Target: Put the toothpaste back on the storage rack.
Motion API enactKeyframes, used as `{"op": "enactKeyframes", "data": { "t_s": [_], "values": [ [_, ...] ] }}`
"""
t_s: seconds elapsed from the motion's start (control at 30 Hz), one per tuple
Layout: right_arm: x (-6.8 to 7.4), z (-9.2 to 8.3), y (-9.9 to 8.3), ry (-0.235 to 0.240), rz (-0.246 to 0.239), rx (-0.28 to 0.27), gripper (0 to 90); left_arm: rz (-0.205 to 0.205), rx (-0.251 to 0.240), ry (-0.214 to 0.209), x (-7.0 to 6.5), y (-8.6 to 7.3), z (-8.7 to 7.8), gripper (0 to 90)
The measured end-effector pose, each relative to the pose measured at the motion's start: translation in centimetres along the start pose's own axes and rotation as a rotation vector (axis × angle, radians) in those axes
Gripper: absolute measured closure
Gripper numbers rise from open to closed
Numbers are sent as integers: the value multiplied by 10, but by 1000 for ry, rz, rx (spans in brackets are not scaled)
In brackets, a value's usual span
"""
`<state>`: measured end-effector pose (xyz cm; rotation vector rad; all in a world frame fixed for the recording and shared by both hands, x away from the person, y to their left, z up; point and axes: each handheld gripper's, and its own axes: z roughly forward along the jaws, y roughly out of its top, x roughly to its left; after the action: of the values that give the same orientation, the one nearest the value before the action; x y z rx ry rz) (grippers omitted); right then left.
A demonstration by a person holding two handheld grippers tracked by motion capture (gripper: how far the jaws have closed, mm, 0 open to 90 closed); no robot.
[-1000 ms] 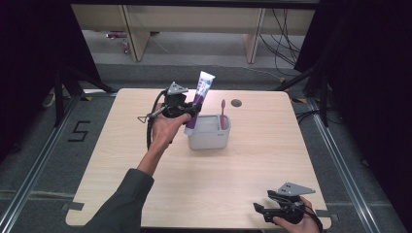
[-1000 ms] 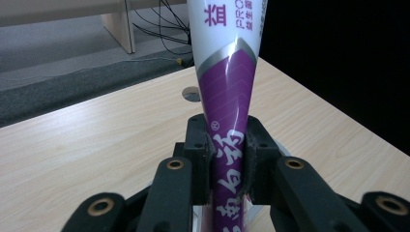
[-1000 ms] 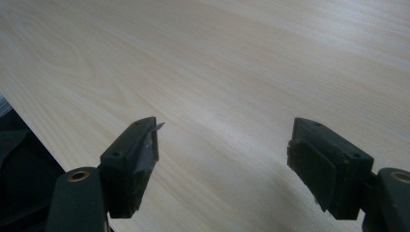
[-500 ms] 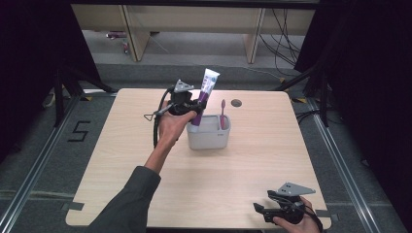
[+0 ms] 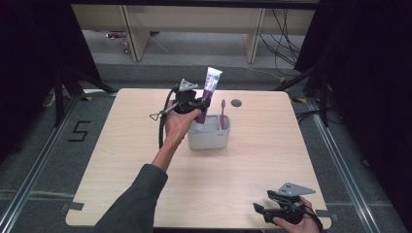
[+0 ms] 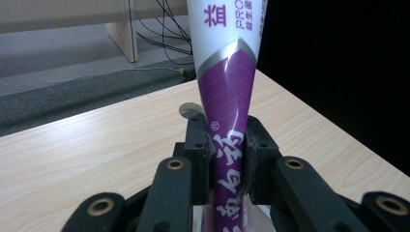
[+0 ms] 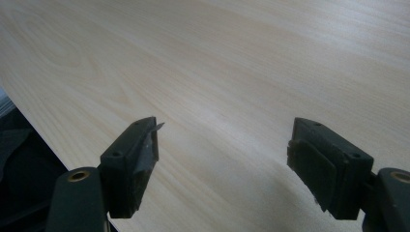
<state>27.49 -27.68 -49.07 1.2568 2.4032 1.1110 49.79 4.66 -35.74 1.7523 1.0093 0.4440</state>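
Carrying the clamped toothpaste tube [image 5: 211, 90] rightward over the bin [image 5: 209, 137], left tongs [image 5: 200, 103]; right tongs [image 5: 261, 209] apart

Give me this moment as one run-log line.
left gripper: shut on toothpaste tube, upright over grey holder | pink toothbrush: in holder | right gripper: open, empty
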Motion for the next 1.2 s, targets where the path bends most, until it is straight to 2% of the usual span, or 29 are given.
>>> {"op": "enactKeyframes", "data": {
  "t_s": [0.03,0.23,0.53,0.57,0.7,0.87,0.9,1.03,1.13,1.2],
  "values": [
    [2,0,0,10,23,6,266,2,3,3,0,0,1,755],
    [1,1,0,12,16,4,266,-10,-7,5,-3,-2,11,754],
    [2,0,0,15,20,5,266,-1,-11,11,-7,-4,22,754],
    [0,0,0,8,-4,-11,266,3,-13,10,-7,-5,24,754],
    [-1,-1,0,3,-6,-6,266,0,-8,12,-8,-5,27,753],
    [-1,-1,-1,3,-6,-7,266,8,-5,16,-6,-9,30,753],
    [0,-1,-1,8,12,-5,266,7,-8,17,-6,-9,31,753],
    [0,-2,-1,6,10,-5,266,2,-12,18,-5,-13,33,753],
    [0,-2,-1,7,11,-4,266,-19,-26,16,-3,-17,35,753],
    [1,-2,-1,7,23,-1,266,-12,-22,23,-2,-20,35,753]
  ]
}}
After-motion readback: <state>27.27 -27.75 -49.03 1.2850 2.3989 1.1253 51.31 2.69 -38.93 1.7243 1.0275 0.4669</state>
